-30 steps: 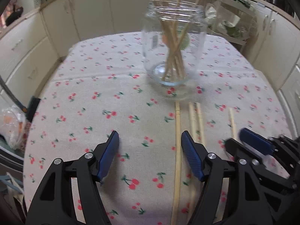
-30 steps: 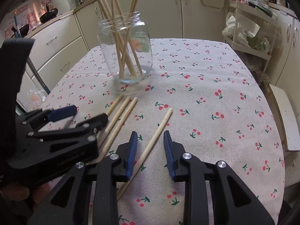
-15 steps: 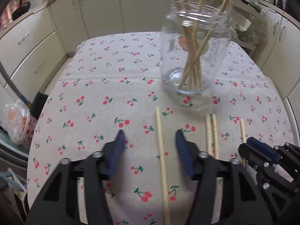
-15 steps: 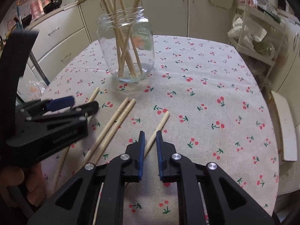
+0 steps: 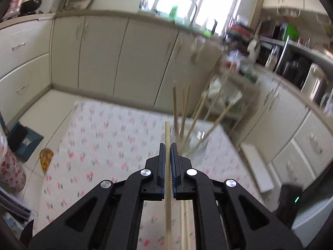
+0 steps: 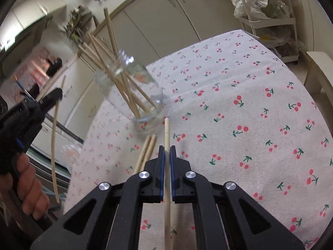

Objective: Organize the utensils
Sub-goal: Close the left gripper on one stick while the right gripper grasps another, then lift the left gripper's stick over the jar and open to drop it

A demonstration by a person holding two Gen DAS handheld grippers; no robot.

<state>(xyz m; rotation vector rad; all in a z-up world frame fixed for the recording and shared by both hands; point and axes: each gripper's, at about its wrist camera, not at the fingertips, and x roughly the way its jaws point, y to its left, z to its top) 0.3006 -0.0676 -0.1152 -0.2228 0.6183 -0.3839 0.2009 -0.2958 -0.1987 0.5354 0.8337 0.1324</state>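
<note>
Over cherry-print tablecloth (image 6: 249, 104), both grippers' fingers (image 5: 175, 156) clamp chopsticks (image 6: 167, 133).

Only one marking reads at all — dark digits on a white plastic bag (image 6: 252, 1) atop the white shelf rack (image 6: 270, 24) beyond the table's far right corner — seemingly "9019" or "6106", printed upside-down; nothing legible elsewhere

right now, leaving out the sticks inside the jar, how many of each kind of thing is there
claws: 2, left and right
held chopsticks: 2
loose chopsticks: 2
glass jar: 1
total: 7
</note>
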